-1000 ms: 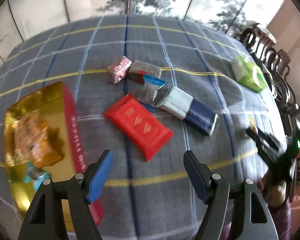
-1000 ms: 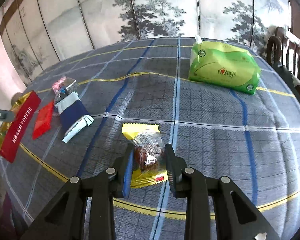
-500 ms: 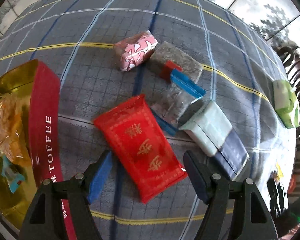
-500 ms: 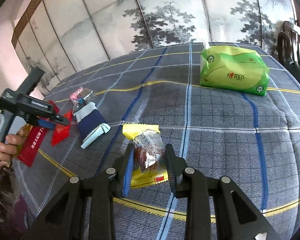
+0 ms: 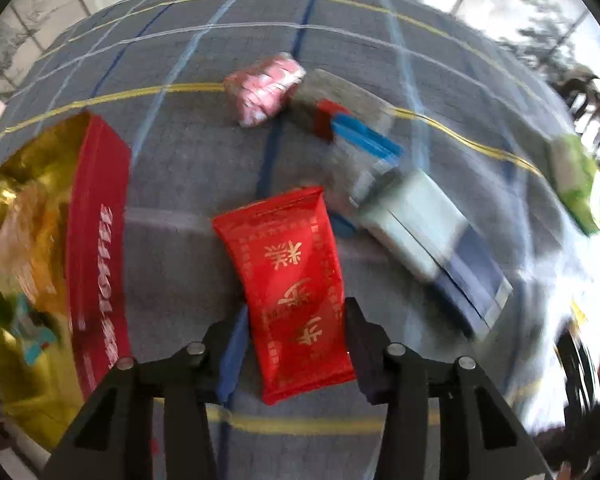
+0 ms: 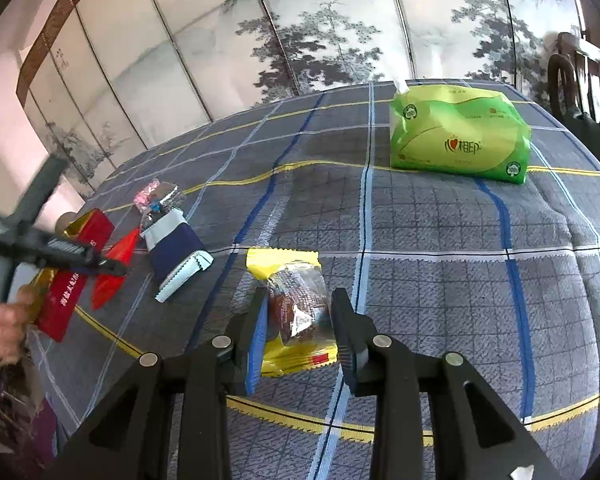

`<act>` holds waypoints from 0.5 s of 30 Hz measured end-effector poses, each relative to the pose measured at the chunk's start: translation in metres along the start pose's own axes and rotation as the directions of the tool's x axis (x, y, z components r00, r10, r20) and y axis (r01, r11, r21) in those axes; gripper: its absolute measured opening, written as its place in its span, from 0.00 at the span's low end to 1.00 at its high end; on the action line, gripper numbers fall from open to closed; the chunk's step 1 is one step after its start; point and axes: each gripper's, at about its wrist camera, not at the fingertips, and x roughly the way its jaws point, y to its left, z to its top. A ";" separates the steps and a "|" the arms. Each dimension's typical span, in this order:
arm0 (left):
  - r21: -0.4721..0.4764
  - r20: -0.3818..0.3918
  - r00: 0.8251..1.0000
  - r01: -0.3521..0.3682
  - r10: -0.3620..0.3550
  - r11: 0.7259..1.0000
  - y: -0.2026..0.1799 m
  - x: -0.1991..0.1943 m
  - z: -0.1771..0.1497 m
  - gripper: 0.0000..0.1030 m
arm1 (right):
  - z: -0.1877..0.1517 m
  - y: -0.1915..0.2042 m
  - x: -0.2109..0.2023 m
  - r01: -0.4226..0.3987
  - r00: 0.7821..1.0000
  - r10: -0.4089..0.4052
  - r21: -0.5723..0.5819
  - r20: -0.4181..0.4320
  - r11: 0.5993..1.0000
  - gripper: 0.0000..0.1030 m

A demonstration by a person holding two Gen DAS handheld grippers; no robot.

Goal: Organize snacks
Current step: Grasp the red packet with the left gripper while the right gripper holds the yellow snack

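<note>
My left gripper (image 5: 294, 346) is shut on the red snack packet (image 5: 290, 276), its fingers against both long edges; it also shows in the right wrist view (image 6: 108, 270). My right gripper (image 6: 300, 332) is shut on a yellow and clear snack packet (image 6: 296, 300) on the cloth. The red and gold toffee box (image 5: 96, 248) stands open at the left with several sweets inside. A pink packet (image 5: 264, 90), a grey packet (image 5: 340, 100), a clear blue-edged packet (image 5: 364, 148) and a white and navy packet (image 5: 436, 236) lie beyond.
A green tissue pack (image 6: 458, 136) sits at the far right of the grey checked tablecloth (image 6: 440, 240). Dark wooden chairs (image 6: 584, 68) stand past the table's right edge. A painted screen (image 6: 300, 32) runs behind the table.
My left gripper moved forward and down over the red packet and closed on it. The right gripper stayed shut on the yellow packet, barely moving.
</note>
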 end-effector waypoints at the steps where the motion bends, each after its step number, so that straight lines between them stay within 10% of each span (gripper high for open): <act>1: 0.020 0.018 1.000 -0.001 0.001 1.000 -0.002 -0.005 -0.010 0.45 | 0.000 0.000 0.001 0.004 1.000 -0.004 0.000 -0.003 1.000 0.29; 15: 0.170 0.254 0.966 -0.087 0.042 0.982 -0.011 -0.077 -0.088 0.45 | 0.002 -0.001 0.008 0.077 0.996 -0.077 0.006 -0.034 0.997 0.29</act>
